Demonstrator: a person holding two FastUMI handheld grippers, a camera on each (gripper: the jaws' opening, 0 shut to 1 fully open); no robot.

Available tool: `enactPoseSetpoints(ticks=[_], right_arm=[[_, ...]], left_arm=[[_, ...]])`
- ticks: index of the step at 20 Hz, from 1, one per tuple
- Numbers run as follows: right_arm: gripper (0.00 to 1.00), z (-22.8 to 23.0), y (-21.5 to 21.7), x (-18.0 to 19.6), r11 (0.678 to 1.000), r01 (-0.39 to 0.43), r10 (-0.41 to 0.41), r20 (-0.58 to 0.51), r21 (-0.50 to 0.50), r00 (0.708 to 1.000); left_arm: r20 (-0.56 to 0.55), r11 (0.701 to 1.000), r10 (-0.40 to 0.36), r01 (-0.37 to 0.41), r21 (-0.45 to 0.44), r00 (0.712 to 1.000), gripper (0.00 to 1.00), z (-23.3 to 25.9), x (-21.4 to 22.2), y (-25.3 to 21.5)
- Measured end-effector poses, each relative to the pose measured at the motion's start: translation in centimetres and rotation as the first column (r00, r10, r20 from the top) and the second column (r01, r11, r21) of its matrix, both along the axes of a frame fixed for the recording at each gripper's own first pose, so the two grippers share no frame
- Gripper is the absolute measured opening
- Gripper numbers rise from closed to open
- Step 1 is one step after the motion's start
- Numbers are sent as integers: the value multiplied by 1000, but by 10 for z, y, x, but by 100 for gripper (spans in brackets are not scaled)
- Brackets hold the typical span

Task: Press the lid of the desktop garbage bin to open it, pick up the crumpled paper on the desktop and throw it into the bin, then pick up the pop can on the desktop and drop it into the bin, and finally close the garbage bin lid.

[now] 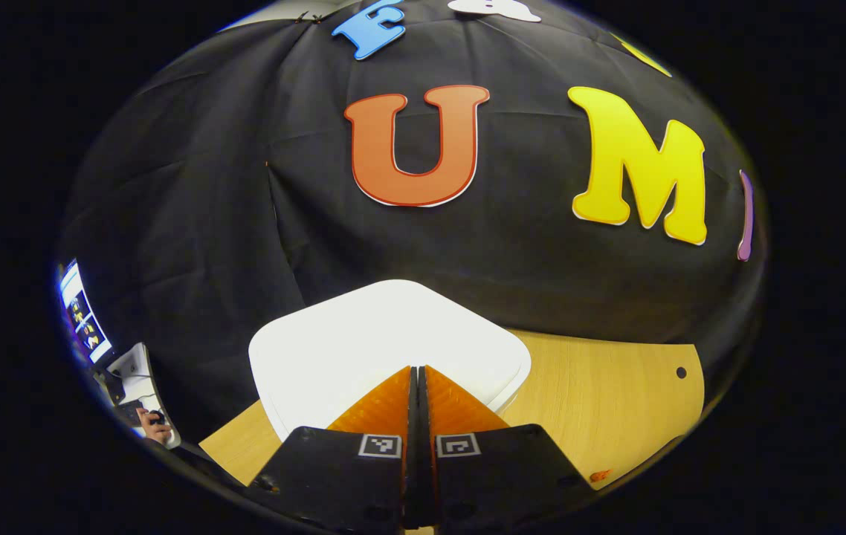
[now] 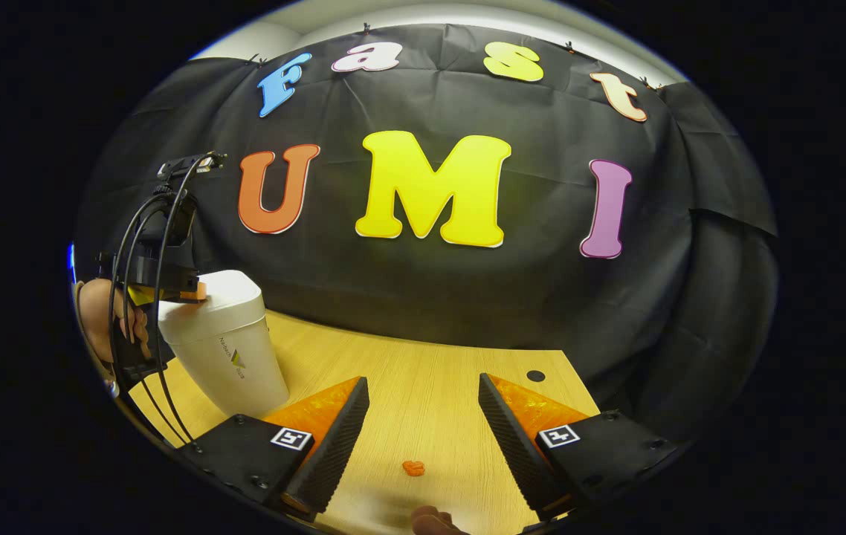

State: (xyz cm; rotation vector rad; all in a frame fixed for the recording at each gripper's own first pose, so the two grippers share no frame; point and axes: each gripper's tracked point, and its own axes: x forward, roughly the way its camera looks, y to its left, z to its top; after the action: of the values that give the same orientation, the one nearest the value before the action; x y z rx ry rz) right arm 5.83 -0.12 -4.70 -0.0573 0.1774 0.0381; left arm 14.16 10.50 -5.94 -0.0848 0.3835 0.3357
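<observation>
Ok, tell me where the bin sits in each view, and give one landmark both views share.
Left gripper view: the bin is at bottom centre, seen from above, its white lid closed, right behind the left gripper, whose fingers are shut.
Right gripper view: the bin stands at the left, with the left gripper at its lid.
Shared landmark: the dark hole in the table, near the far edge.

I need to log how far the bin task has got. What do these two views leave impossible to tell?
- Bin contents: closed lid covers them in both views.
- Whether the left gripper touches the lid: left gripper view, its shut fingers hide the contact.
- Small orange scrap: right gripper view, too small to identify.
</observation>
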Motion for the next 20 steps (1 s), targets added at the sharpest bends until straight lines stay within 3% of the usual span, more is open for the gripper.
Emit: enactPoseSetpoints(ticks=[4, 7, 8, 9, 10, 11, 12, 14, 15, 17, 20], right_arm=[[94, 1, -8, -5, 1000, 13, -13, 3, 22, 1000], [94, 0, -13, -10, 999, 17, -18, 10, 33, 1000], [94, 0, -15, -12, 999, 18, -18, 10, 36, 1000], [95, -2, -16, -13, 999, 19, -20, 10, 37, 1000], [95, -3, -18, -15, 999, 19, -19, 7, 43, 1000], [95, -5, -20, -17, 999, 20, -20, 6, 48, 1000], [92, -5, -21, -18, 998, 20, -20, 5, 53, 1000], [94, -6, -23, -21, 998, 18, -19, 8, 62, 1000], [94, -8, -23, -23, 998, 17, -17, 8, 64, 1000], [95, -12, -23, -25, 997, 14, -15, 5, 70, 1000], [94, -18, -23, -28, 997, 9, -9, -3, 82, 1000]], left_arm=[[-57, 1000, 2, -1, 30, 998, 3, 3, -2, -1], [22, 996, -3, 1, 85, 1000, 8, 35, -7, -6], [63, 993, -9, 2, 118, 998, 13, 51, -12, -8], [109, 990, -39, 24, 138, 993, 33, 65, -16, -16], [157, 986, -61, 35, 165, 986, 36, 82, -21, -24], [195, 982, -81, 45, 181, 978, 68, 93, -24, -29], [227, 980, -101, 58, 191, 969, 70, 103, -29, -35], [289, 975, -134, 73, 211, 948, 81, 119, -34, -51], [315, 972, -153, 85, 220, 937, 93, 126, -38, -58], [335, 967, -171, 94, 236, 927, 99, 128, -52, -65], [316, 968, -194, 129, 214, 929, 98, 110, -71, -78]])
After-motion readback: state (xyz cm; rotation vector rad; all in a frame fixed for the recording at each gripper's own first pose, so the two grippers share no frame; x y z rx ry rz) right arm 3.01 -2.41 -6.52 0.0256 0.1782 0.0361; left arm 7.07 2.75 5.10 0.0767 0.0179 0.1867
